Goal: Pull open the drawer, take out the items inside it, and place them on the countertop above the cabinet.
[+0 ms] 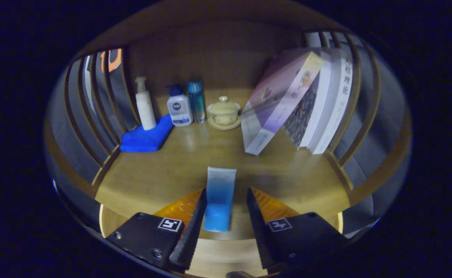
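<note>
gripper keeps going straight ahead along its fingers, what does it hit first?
The blue tube lying between the open gripper fingers. Beyond it, bare countertop, then probably the lidded cup; depth is unclear.

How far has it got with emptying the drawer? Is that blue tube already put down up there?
The blue tube lies on the wooden countertop, so that item looks delivered. The claw is open, its fingers either side of the tube with gaps showing, so it appears to be letting go. Bottles, a lidded cup and books stand beyond. Whether anything remains in the drawer cannot be told from here.
</note>
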Motion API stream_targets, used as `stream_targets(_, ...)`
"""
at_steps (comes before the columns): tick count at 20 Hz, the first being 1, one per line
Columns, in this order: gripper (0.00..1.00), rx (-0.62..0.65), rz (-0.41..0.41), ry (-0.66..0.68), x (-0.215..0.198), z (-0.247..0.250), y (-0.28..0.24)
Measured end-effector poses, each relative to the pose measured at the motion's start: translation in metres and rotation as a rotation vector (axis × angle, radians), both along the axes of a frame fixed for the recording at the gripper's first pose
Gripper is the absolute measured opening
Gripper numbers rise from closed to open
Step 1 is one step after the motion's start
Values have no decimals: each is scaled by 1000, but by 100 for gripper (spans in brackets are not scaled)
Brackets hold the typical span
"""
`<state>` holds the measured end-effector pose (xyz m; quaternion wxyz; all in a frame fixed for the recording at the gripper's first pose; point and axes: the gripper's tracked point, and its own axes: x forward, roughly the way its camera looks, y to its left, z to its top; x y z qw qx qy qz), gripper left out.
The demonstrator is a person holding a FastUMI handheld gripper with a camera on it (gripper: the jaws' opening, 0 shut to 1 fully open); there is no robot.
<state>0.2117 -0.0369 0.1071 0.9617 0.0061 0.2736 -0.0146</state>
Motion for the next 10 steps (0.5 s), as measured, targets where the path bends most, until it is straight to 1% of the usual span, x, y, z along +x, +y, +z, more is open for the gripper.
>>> stream_targets(1, 71, 18, 14, -35, -10, 11, 4)
stream_targets(2, 80, 42, 29, -67, -18, 17, 9)
stream_targets(5, 78, 84, 92, -133, -62, 29, 20)
stream_targets(6, 87, 80, 110, -151, -75, 31, 22)
stream_targets(8, 95, 59, 122, -225, -101, 43, 20)
stream_targets(10, 95, 46, 128, -307, -128, 50, 19)
